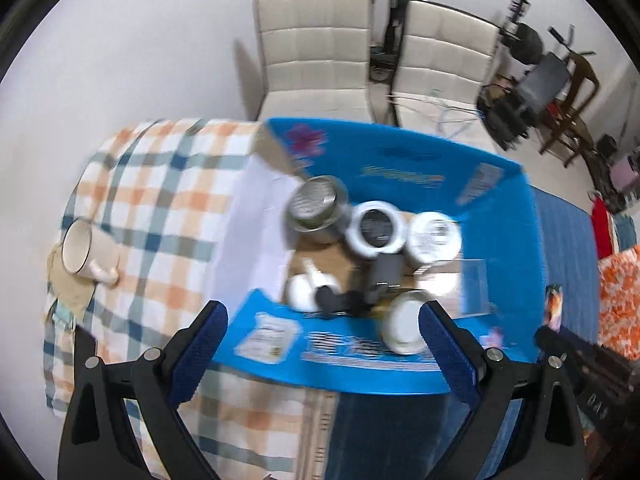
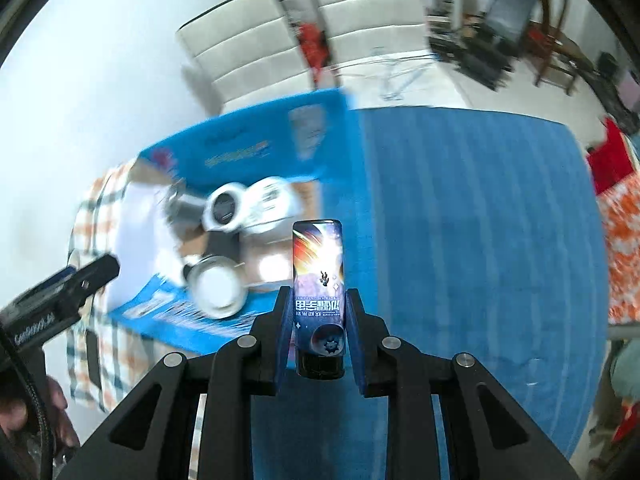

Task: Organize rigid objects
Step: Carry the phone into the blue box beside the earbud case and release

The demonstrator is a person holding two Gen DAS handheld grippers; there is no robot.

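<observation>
Right tool [image 2: 319, 320] clamps a printed can [image 2: 319, 280]; left tool [image 1: 320, 352] gapes empty above the box [image 1: 400, 376].

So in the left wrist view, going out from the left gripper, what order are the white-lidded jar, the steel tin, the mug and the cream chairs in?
From the left gripper, whose jaws stand open:
1. White-lidded jar, just inside the blue box, by the right-hand finger.
2. Steel tin, deeper in the box, centre. The mug, lying on the checked cloth far left, is too close to call against it.
3. Cream chairs, beyond the table.
</observation>
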